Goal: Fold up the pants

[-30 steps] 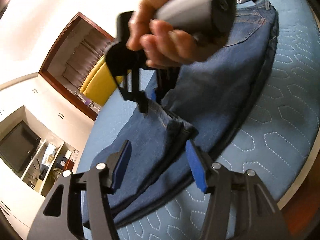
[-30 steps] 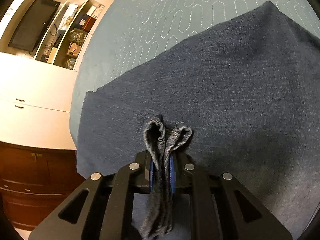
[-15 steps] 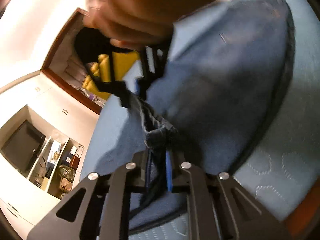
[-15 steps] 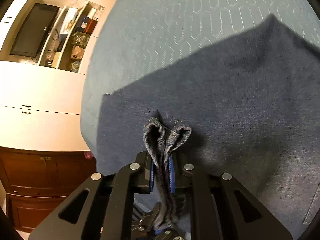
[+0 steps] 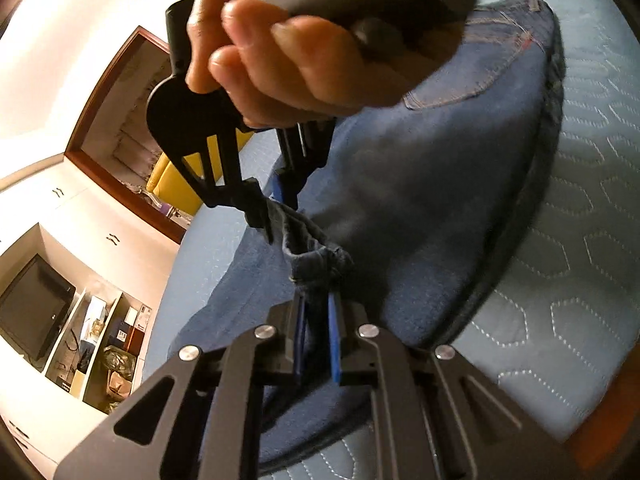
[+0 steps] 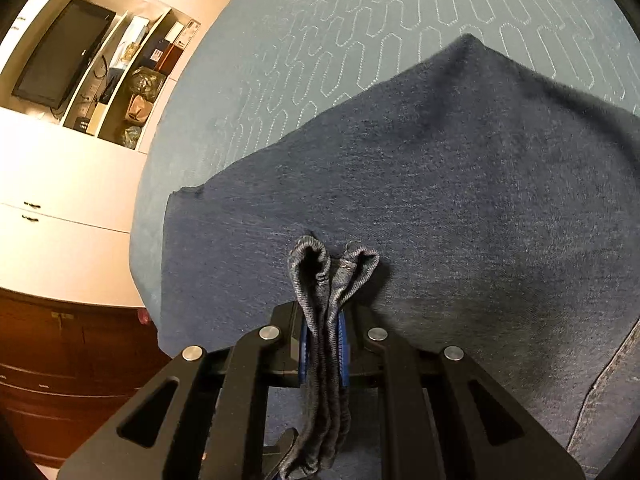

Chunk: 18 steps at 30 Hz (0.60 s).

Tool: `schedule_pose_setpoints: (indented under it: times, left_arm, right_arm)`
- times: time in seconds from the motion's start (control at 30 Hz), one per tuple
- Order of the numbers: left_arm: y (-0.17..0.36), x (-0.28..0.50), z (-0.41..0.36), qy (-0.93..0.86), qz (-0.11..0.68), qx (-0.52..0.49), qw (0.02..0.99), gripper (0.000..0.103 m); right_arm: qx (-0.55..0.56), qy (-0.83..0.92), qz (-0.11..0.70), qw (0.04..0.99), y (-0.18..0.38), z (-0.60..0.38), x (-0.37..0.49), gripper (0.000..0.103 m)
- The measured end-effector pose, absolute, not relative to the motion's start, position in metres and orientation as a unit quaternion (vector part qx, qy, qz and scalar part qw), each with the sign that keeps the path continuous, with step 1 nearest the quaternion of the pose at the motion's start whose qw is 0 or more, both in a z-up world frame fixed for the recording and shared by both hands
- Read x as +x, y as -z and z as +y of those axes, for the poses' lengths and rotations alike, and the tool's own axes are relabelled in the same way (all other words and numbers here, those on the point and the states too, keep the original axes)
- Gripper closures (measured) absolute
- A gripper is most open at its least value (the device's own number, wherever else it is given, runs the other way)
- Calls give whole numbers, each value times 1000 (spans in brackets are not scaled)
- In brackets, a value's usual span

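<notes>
Two grippers, both clamped on denim. My left gripper [image 5: 318, 338] has its blue pads [image 5: 334, 340] pressed together on a bunched hem of the pants [image 5: 420, 208]; the fabric puckers into a small ruffle just ahead of the fingertips. My right gripper [image 6: 323, 344] likewise pinches a doubled fold of hem, two rolled loops of cloth standing up between its blue pads [image 6: 342, 344] and a strip of it hanging down behind the jaws.

Landmark: the bed [image 5: 580, 280], covered in a light blue quilted spread with stitched hexagon lines. The pants lie on the bed, spread across its middle. Seen from the left wrist, the waist end with its back pocket [image 5: 452, 84] and orange stitching sits toward the far side of the bed, and a dark edge of the cloth curves along the near right part of the spread. Seen from the right wrist, the denim covers the near half of the bed, one corner peaking toward the far side, bare quilt beyond it.

My right hand [image 5: 288, 60] shows in the left wrist view, wrapped round the grey handle, with the right gripper's black fingers [image 5: 256, 208] nipping the hem just beyond my left one. The two grip points sit close together, joined by a short ridge of gathered hem.

Beyond the bed: white cabinets with an open shelf niche [image 6: 120, 80], a dark screen [image 6: 60, 56], and a yellow chair [image 5: 176, 188] in a doorway.
</notes>
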<state>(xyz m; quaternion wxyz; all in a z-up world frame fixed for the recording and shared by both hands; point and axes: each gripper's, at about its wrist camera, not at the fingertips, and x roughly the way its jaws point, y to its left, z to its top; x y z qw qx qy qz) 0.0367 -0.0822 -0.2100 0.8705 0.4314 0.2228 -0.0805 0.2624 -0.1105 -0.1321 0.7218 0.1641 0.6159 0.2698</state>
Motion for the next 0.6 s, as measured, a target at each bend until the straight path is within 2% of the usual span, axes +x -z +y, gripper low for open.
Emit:
schedule_pose_setpoints:
  times: [0.17, 0.3, 0.33, 0.37, 0.43, 0.47, 0.5, 0.6]
  left_arm:
    - [203, 40, -89, 78, 219, 426, 874, 93]
    - [216, 48, -94, 91, 237, 437, 863, 93]
    - [218, 48, -95, 92, 241, 434, 863, 93]
    - [217, 48, -94, 91, 242, 430, 865, 93]
    - [217, 48, -93, 93, 243, 426, 867, 90]
    - [219, 48, -93, 94, 243, 426, 866, 88]
    - [219, 48, -92, 95, 242, 427, 866, 88]
    - [218, 49, -89, 99, 242, 428, 865, 87]
  right_arm:
    - [143, -277, 588, 746, 110, -107, 261, 90]
    - [130, -266, 587, 753, 127, -111, 265, 89]
    - [131, -261, 581, 760, 133, -114, 265, 85]
    - [136, -258, 575, 764, 137, -119, 263, 71]
    - [163, -253, 562, 771, 140, -132, 260, 56]
    - [181, -255, 556, 770, 140, -140, 259, 42]
    - [195, -255, 550, 771, 139, -147, 258, 34]
    - [215, -236, 531, 785, 126, -170, 256, 34]
